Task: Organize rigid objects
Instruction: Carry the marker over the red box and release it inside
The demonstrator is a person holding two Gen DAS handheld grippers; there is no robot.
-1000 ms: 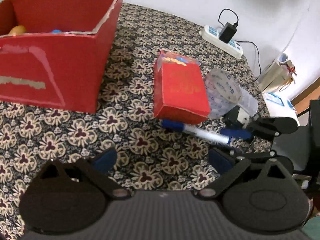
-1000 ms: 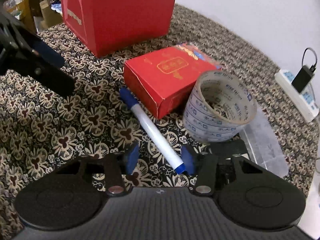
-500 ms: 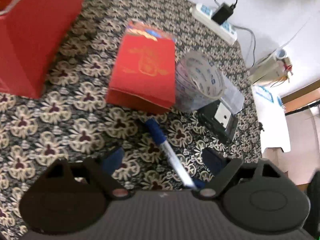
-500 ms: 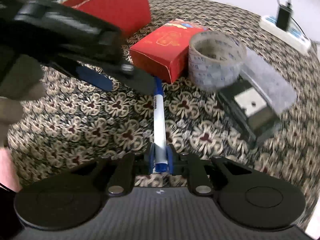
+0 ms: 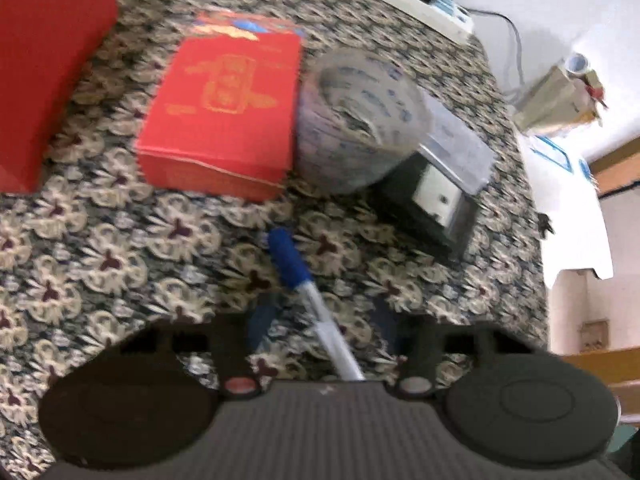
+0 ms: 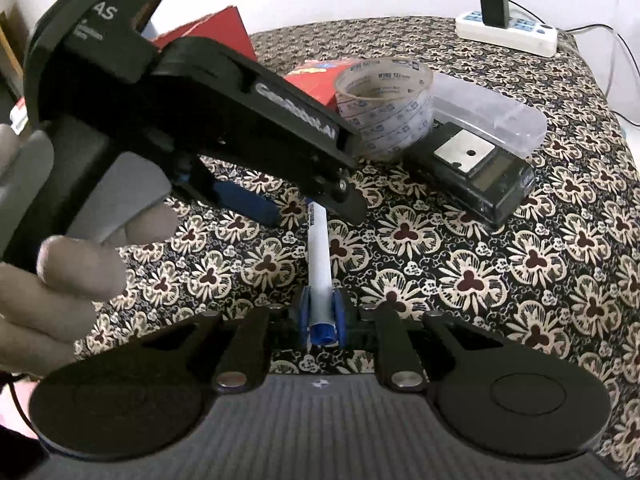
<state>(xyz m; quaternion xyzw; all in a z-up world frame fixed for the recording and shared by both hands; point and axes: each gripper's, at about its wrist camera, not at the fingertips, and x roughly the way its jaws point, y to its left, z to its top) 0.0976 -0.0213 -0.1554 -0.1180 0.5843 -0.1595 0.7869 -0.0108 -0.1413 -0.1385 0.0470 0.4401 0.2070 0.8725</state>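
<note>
The right tool is clamped on the blue tail end of the marker, its two blue pads pressing the barrel from either side. The marker's white body points away across the table, which is covered in a dark flowered cloth, towards the far edge.

The left tool, held by a person's hand, reaches in from the left over the marker's other end. Its jaws have just been closing. They now stand narrow, one on each side of the blue cap, with a little cloth showing between pad and marker. From its own blurred view the tool shows the same thing: the marker runs up between the two fingers, and I can't see either pad actually touching it.

Beyond the cap, nearer the far edge, a small red box lies flat, and a roll of clear tape stands just beside it on the right. A black device with a clear lid sits against the roll. A large red box stands towards the far left corner, well apart from the marker. A white power strip with a black charger plugged in lies along the far edge.
</note>
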